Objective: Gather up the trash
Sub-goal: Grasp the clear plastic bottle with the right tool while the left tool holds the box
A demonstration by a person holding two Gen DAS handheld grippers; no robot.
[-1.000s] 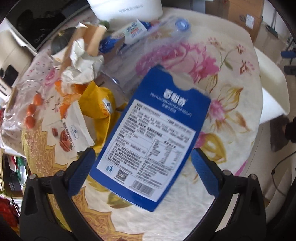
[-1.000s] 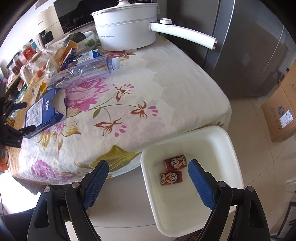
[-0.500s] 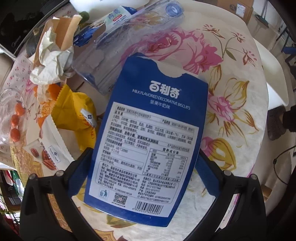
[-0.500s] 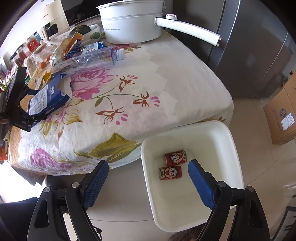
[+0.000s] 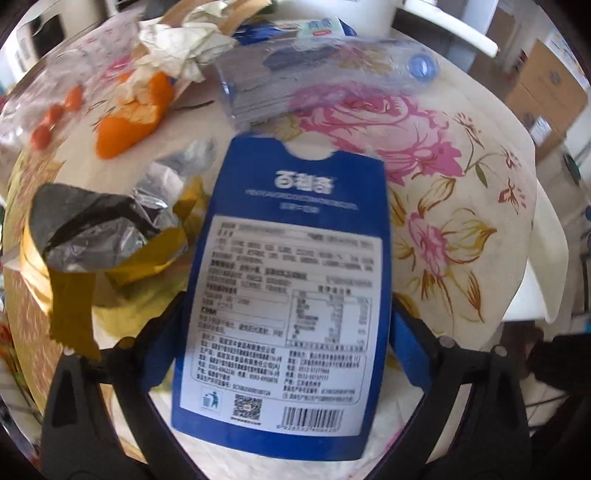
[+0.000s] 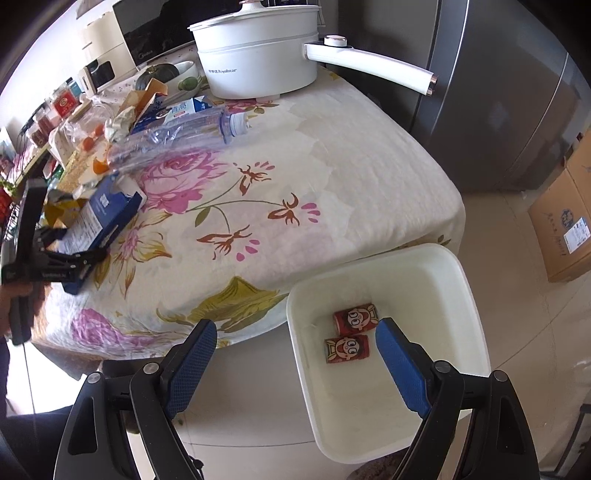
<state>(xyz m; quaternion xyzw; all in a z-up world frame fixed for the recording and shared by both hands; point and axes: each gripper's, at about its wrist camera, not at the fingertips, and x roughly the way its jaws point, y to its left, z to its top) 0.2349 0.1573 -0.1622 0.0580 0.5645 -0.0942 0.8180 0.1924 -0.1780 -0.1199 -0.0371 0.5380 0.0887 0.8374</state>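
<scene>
Left gripper (image 5: 284,343): blue pads pressed against both long edges of a blue biscuit box (image 5: 291,306), label side up, barcode nearest the camera; box clamped and tilted, far end with its notched flap pointing toward the table's middle. Seen from the right wrist view, same box (image 6: 99,218) held low over the near-left part of the floral tablecloth (image 6: 295,177); contact with the cloth cannot be told.

Right gripper (image 6: 291,365): pads spread wide, nothing between them, positioned off the table edge above the floor and partly over a white plastic bin (image 6: 461,295). Bin standing on the floor just beside the table's corner, holding two small red cans (image 6: 351,332) lying on their sides, close together.

Remaining litter on the cloth, left wrist view: crushed clear plastic bottle (image 5: 317,81) with blue cap lying beyond the box; crumpled paper (image 5: 184,48) behind it; orange peel (image 5: 133,118) to the left; yellow foil snack bag (image 5: 110,243), silver lining exposed, just beside the box's left edge; blue-and-white milk carton (image 5: 314,29) at the far side, partly blurred.

White electric pot (image 6: 258,55) with long handle at the table's far end. Cardboard carton (image 6: 565,229) on the floor at right.
</scene>
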